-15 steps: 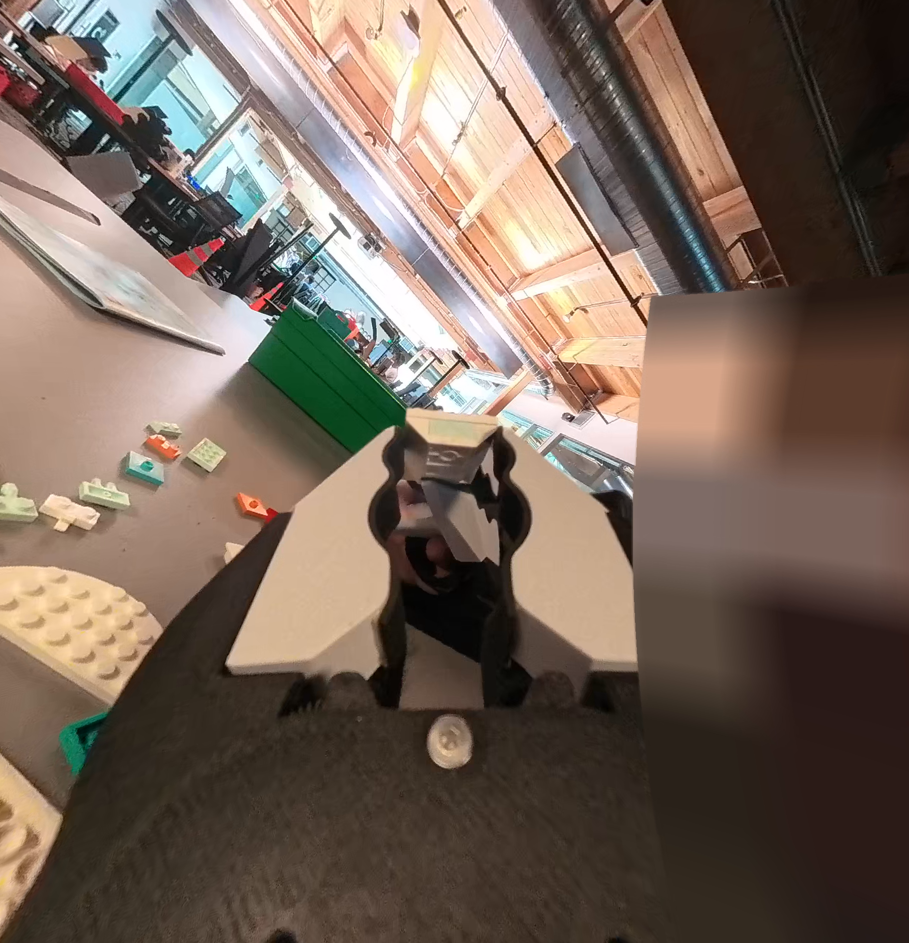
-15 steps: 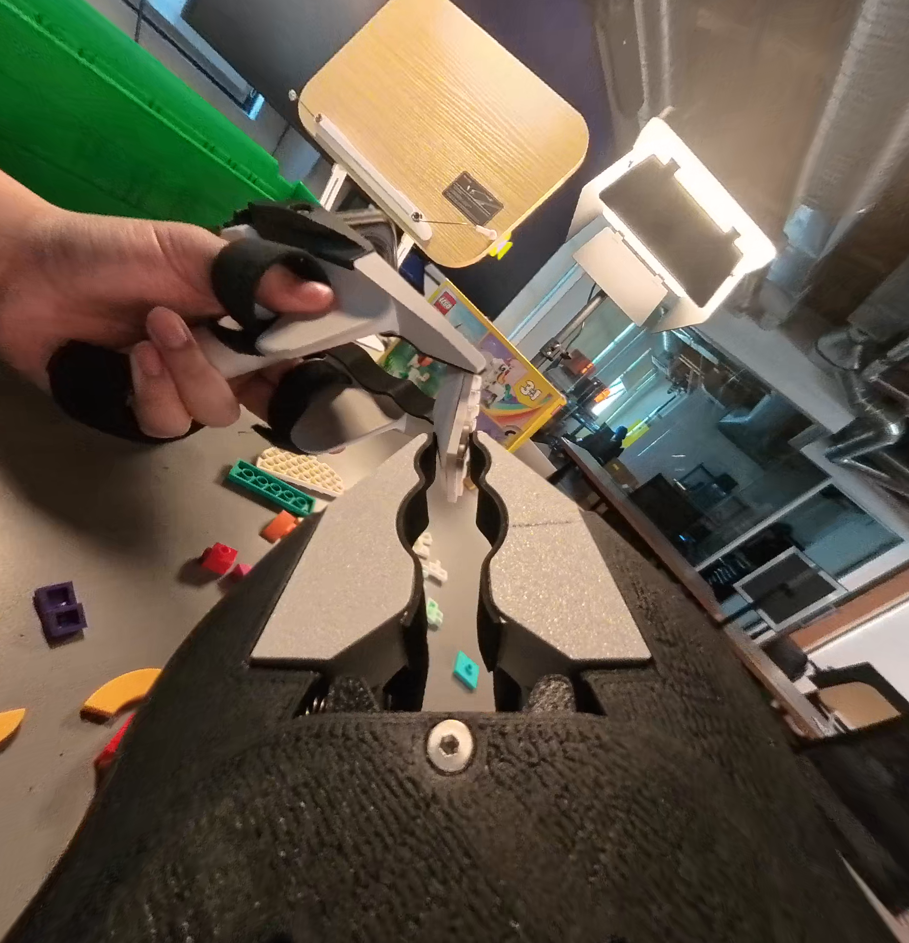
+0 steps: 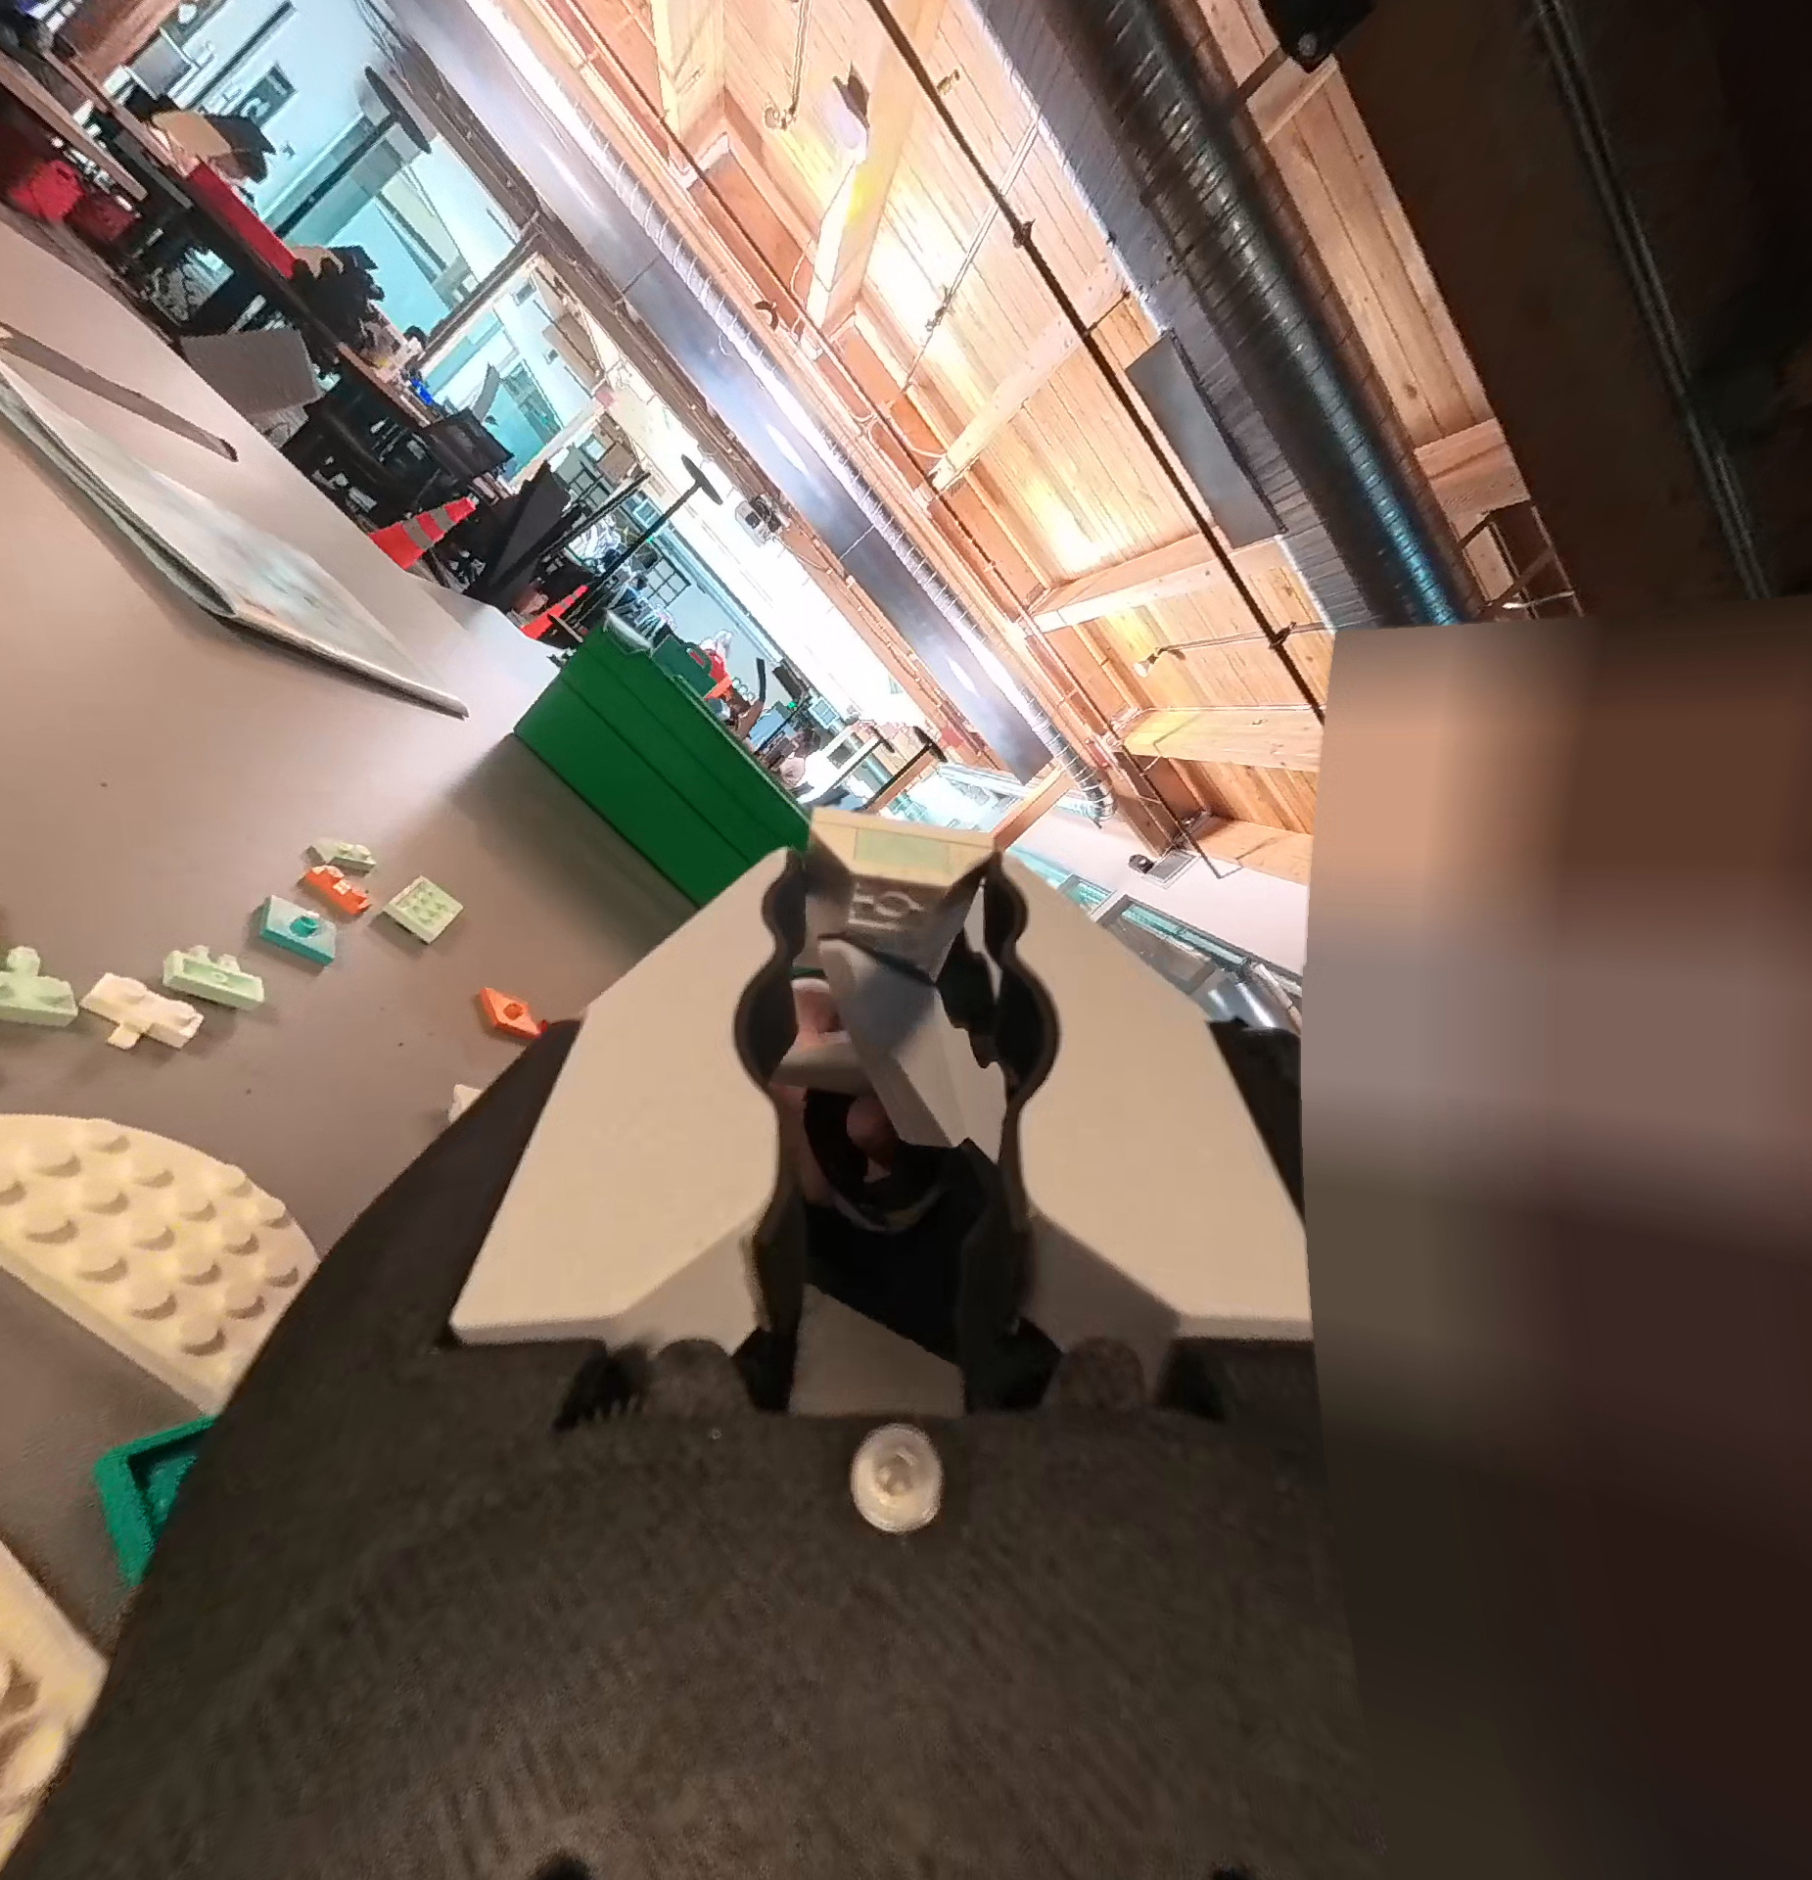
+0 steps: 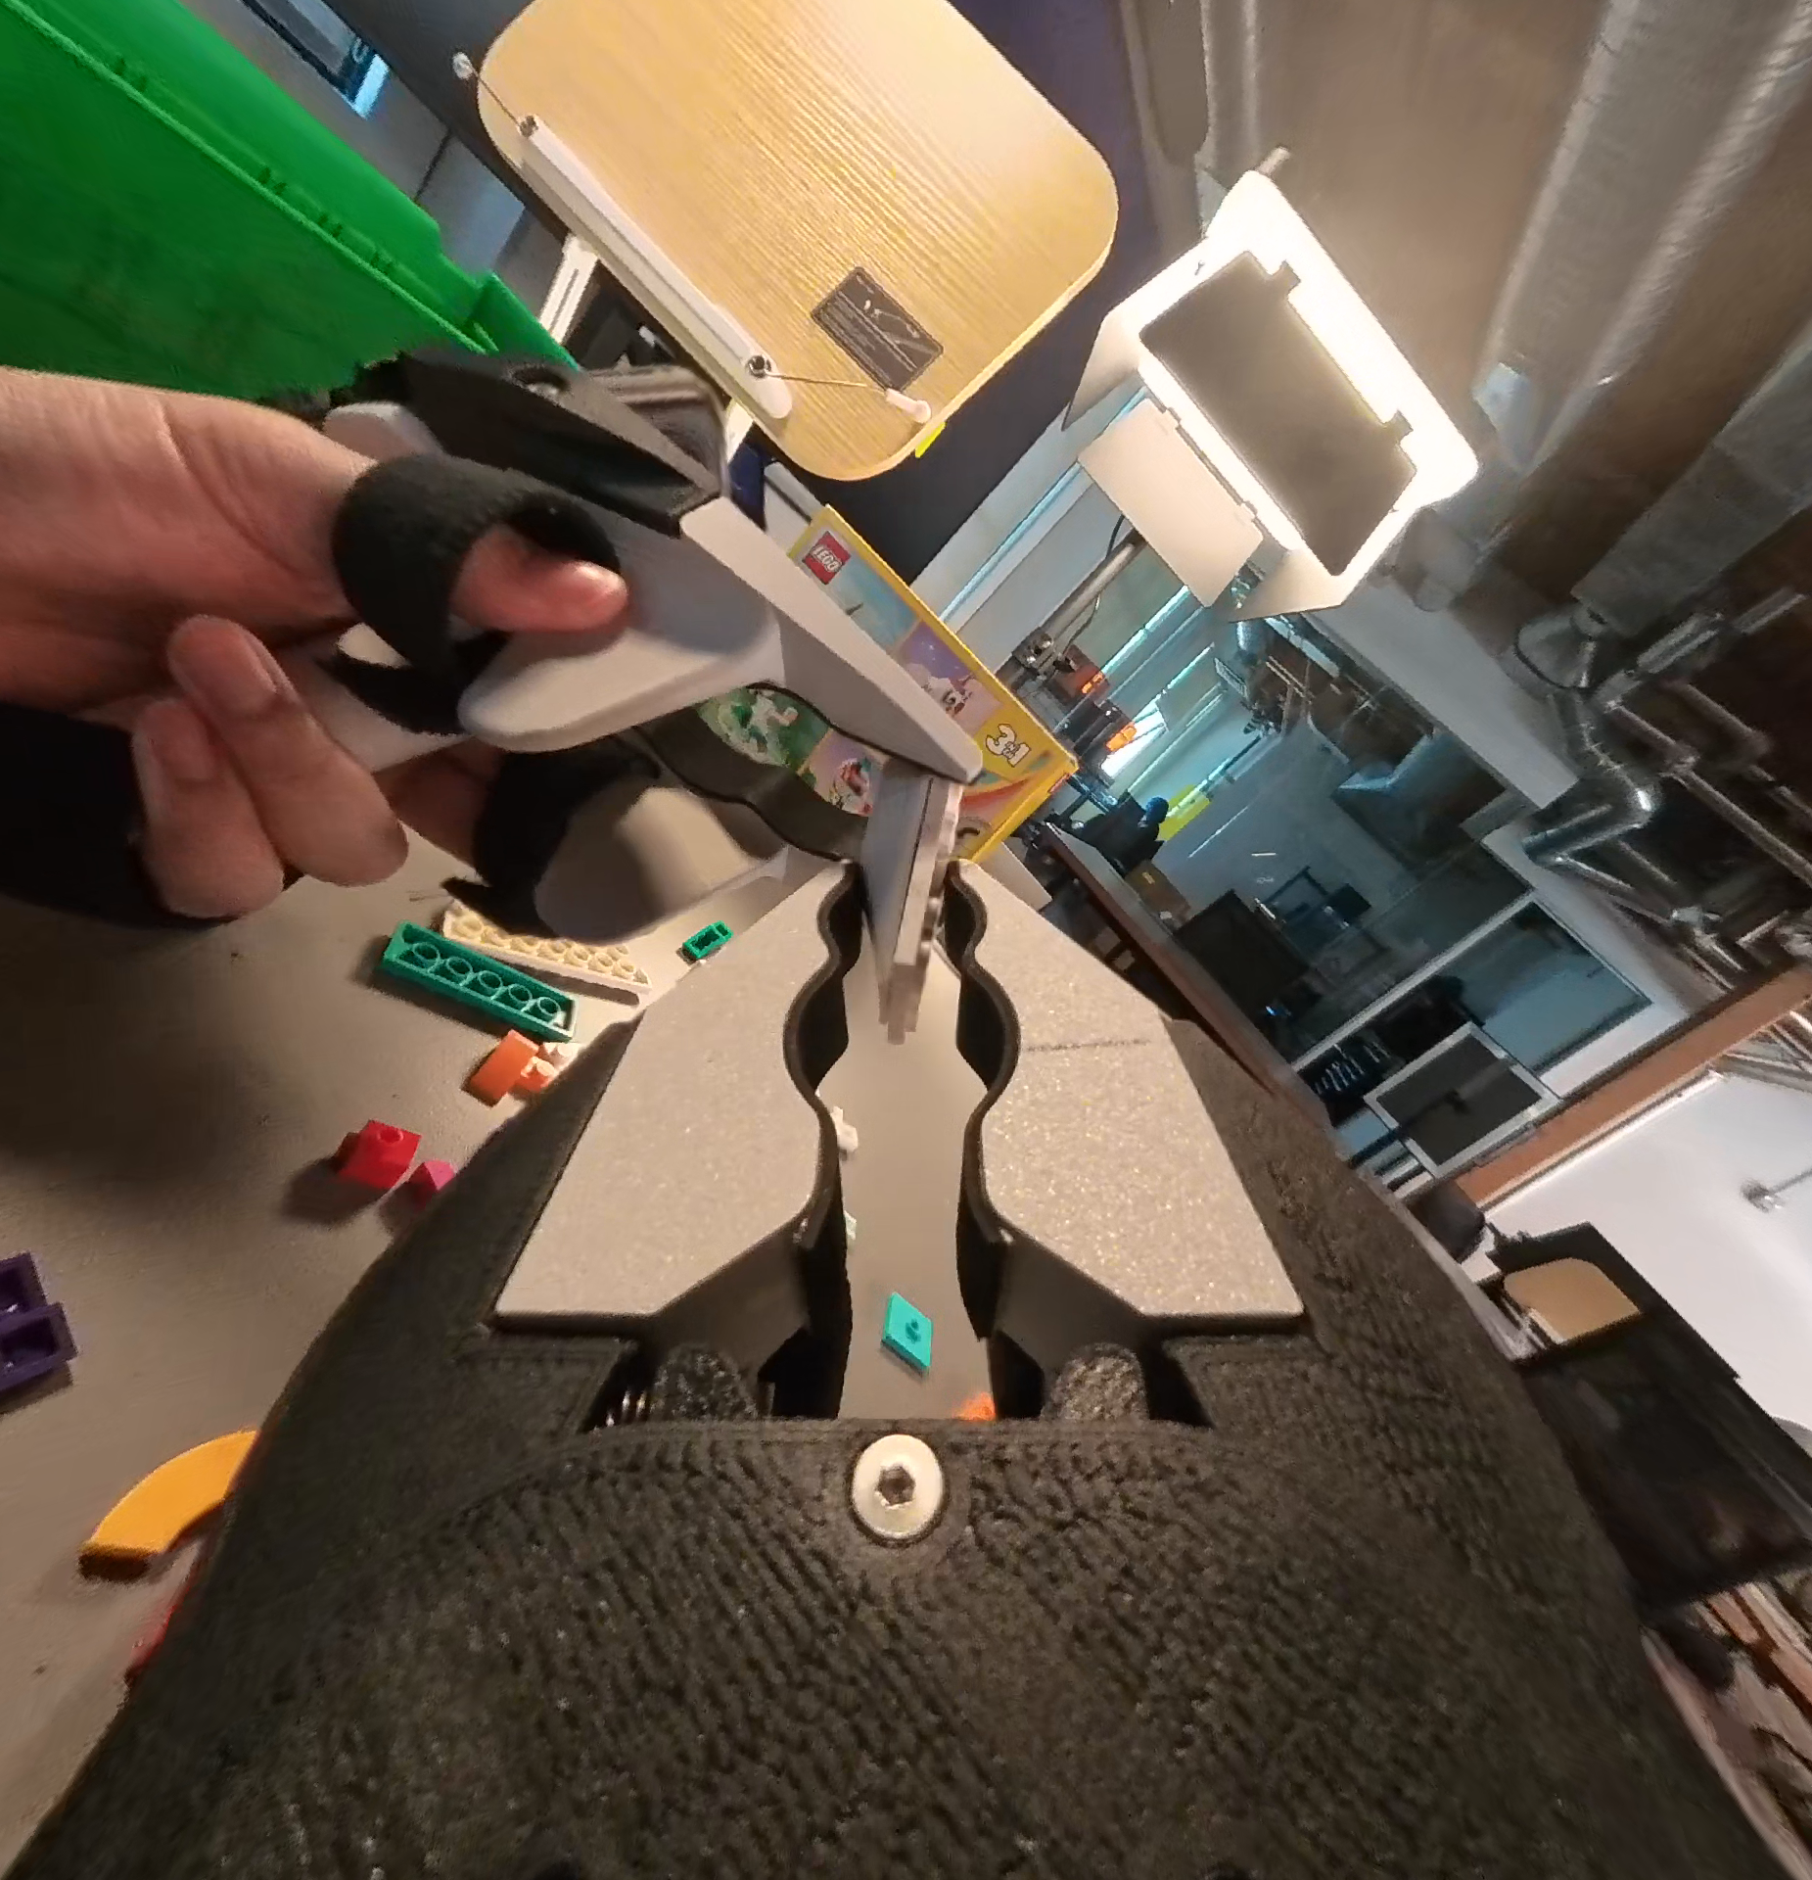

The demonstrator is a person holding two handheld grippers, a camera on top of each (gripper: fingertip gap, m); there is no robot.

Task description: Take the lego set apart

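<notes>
Room: big workshop with a wooden ceiling, a grey table (image 4: 169,1027) and a green bin (image 3: 668,788).
Lego piece: a thin pale plate piece (image 4: 917,921) is up in the air, between both tools.
Right gripper (image 4: 899,895): its tips pinch the low end of the lego piece.
Left gripper (image 4: 907,783): a hand (image 4: 159,651) holds it from the left; its grey tips are clenched on the top of the same piece.
Loose bricks: teal long brick (image 4: 479,979), red brick (image 4: 378,1152), purple brick (image 4: 12,1335), orange brick (image 3: 510,1009), round cream plate (image 3: 118,1236), all lying on the table.
Box: yellow lego box (image 4: 942,692) stands behind.
</notes>
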